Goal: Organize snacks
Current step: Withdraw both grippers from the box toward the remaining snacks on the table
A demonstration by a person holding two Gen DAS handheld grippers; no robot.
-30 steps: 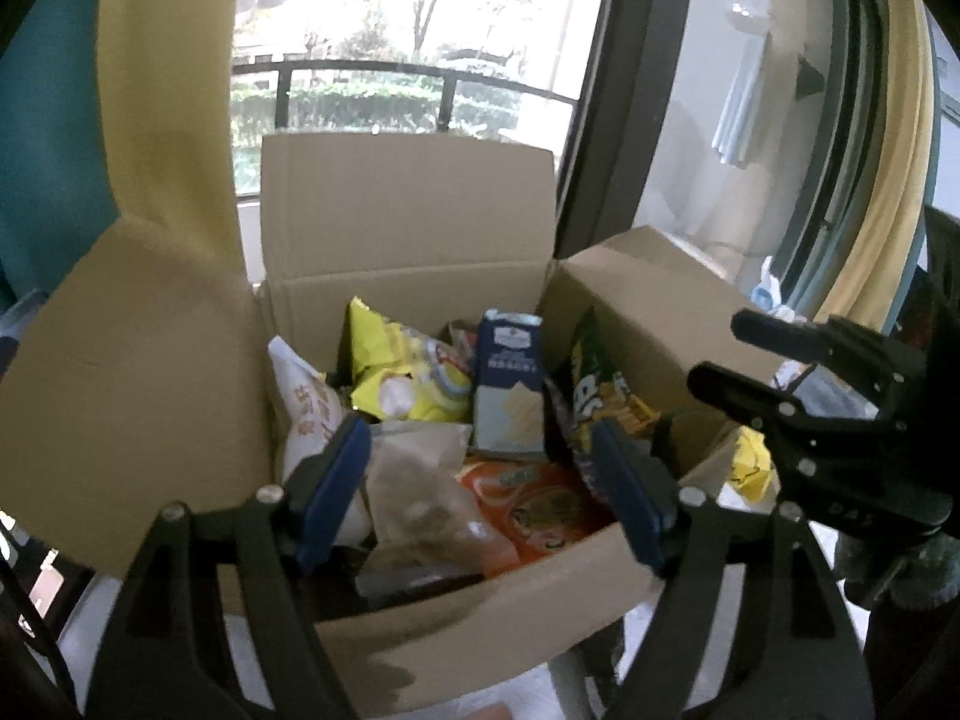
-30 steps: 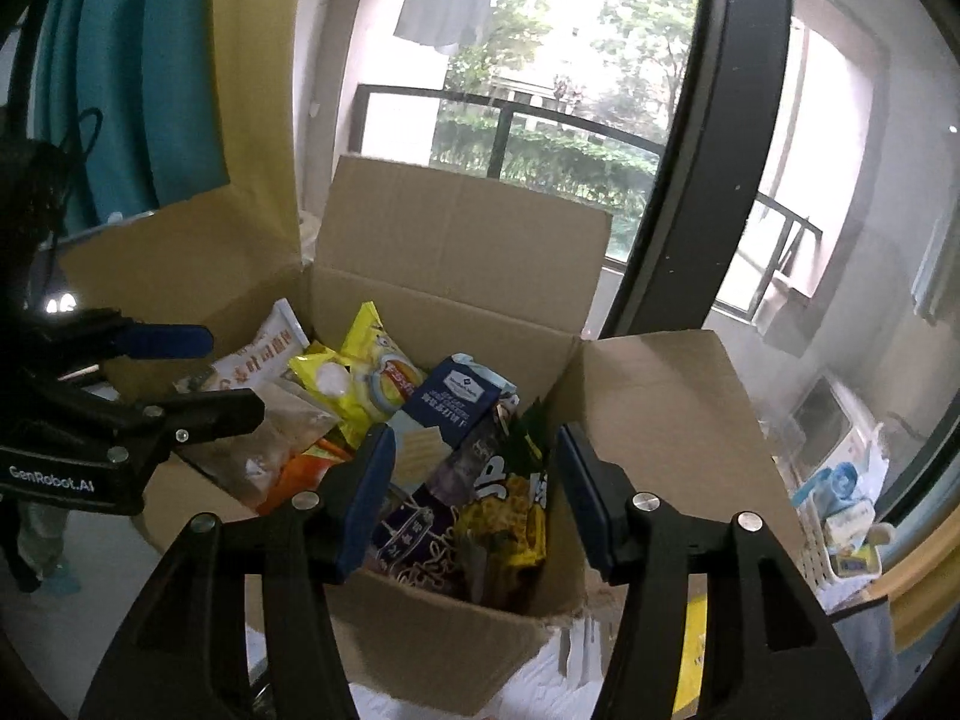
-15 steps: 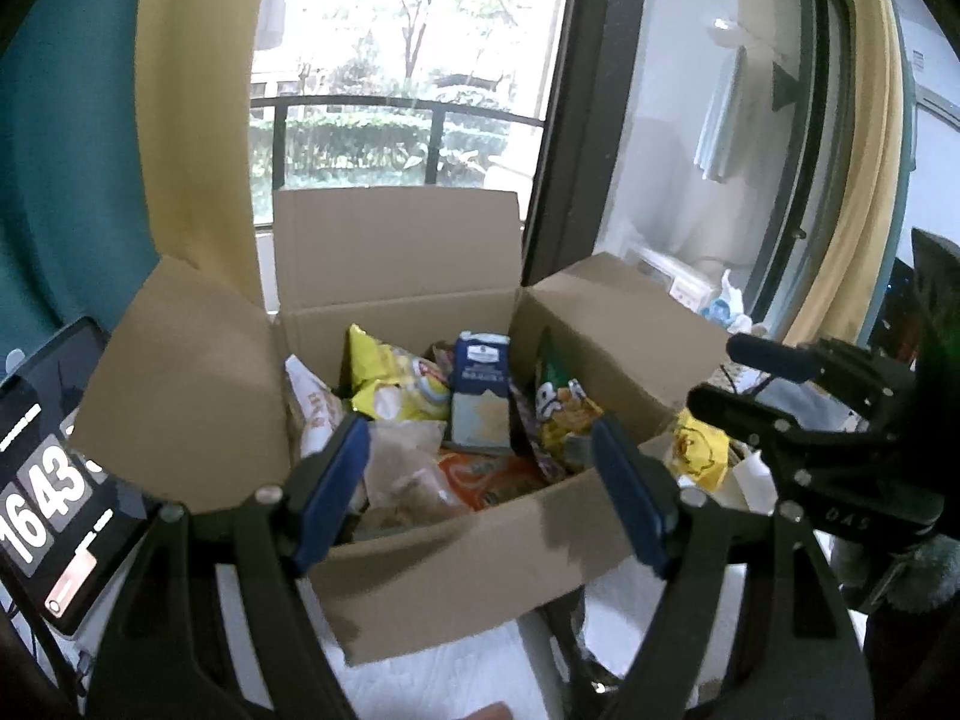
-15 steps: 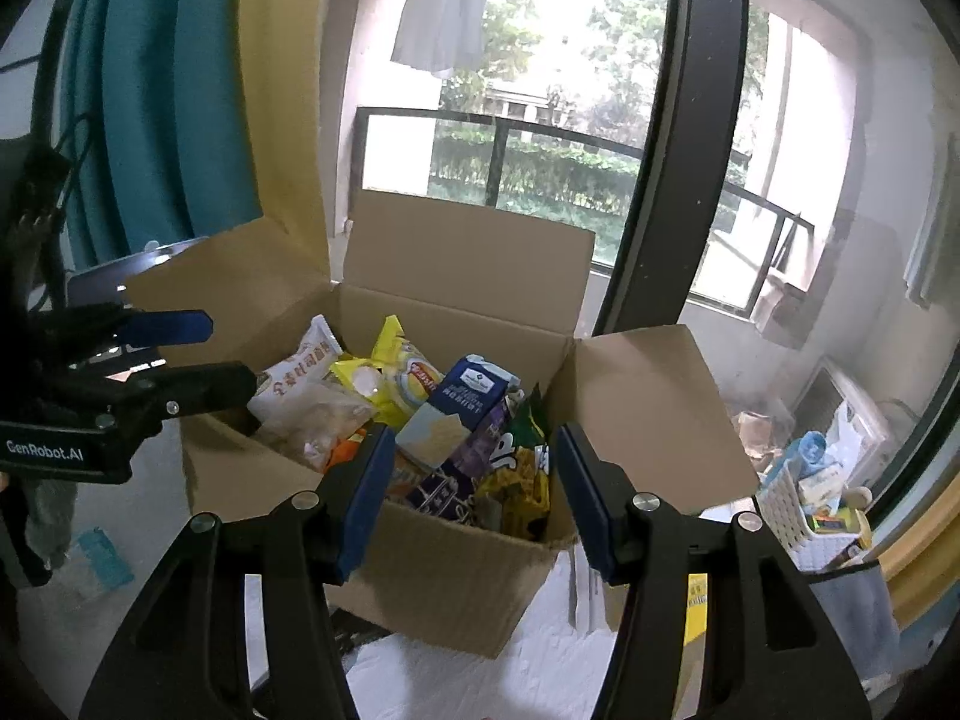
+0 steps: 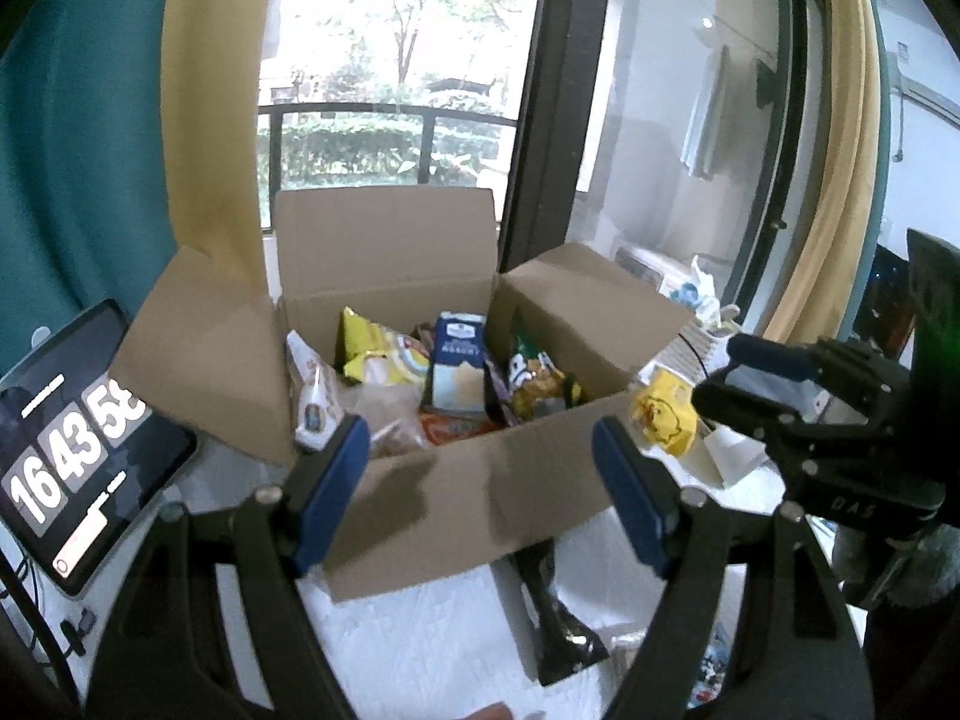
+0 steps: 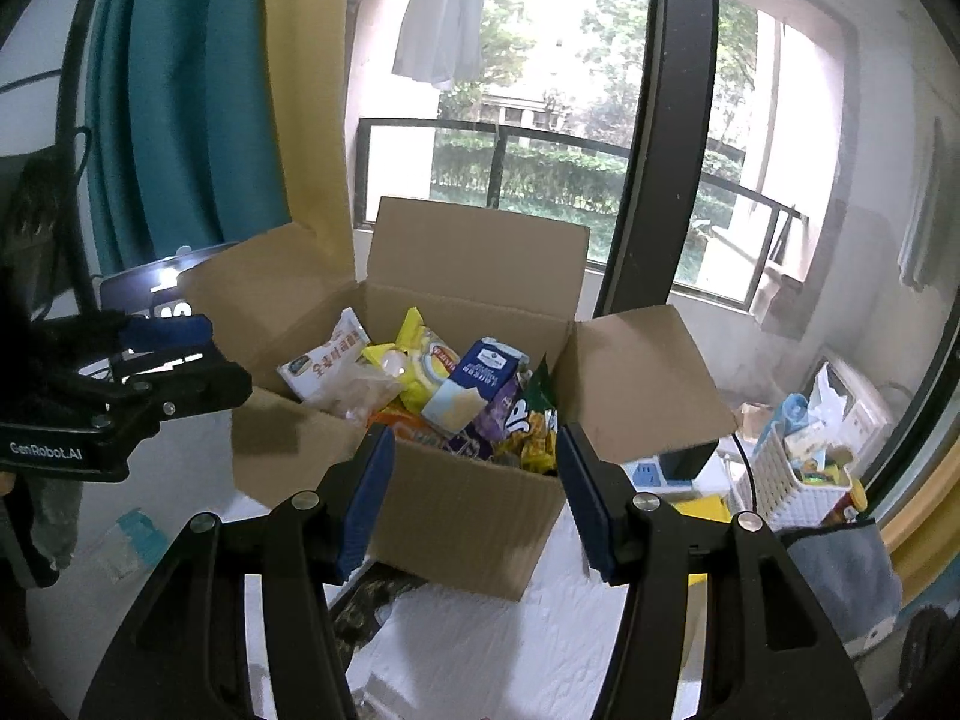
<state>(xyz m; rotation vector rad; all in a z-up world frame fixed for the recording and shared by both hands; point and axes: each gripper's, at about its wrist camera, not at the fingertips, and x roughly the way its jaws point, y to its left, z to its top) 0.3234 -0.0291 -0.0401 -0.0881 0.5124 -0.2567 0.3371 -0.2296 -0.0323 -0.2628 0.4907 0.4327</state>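
An open cardboard box (image 5: 468,498) (image 6: 474,510) stands on a white cloth, full of snacks: a blue carton (image 5: 459,369) (image 6: 477,384), a yellow chip bag (image 5: 378,351) (image 6: 417,363), a white packet (image 5: 309,393) (image 6: 324,360), a green-yellow bag (image 5: 534,381) (image 6: 534,420) and an orange pack (image 5: 450,423). My left gripper (image 5: 480,486) is open and empty, in front of the box. My right gripper (image 6: 474,489) is open and empty, also in front of the box. Each shows at the side of the other's view (image 5: 780,384) (image 6: 174,354).
A tablet (image 5: 66,438) showing a clock leans at the left. A yellow duck item (image 5: 663,414) and white papers lie right of the box. A white basket (image 6: 798,480) of items stands at the far right. A dark packet (image 5: 558,630) lies on the cloth. A window is behind.
Both grippers have pulled back and away from the box, which now looks smaller. The tablet and more of the white cloth have come into view. Both stay open.
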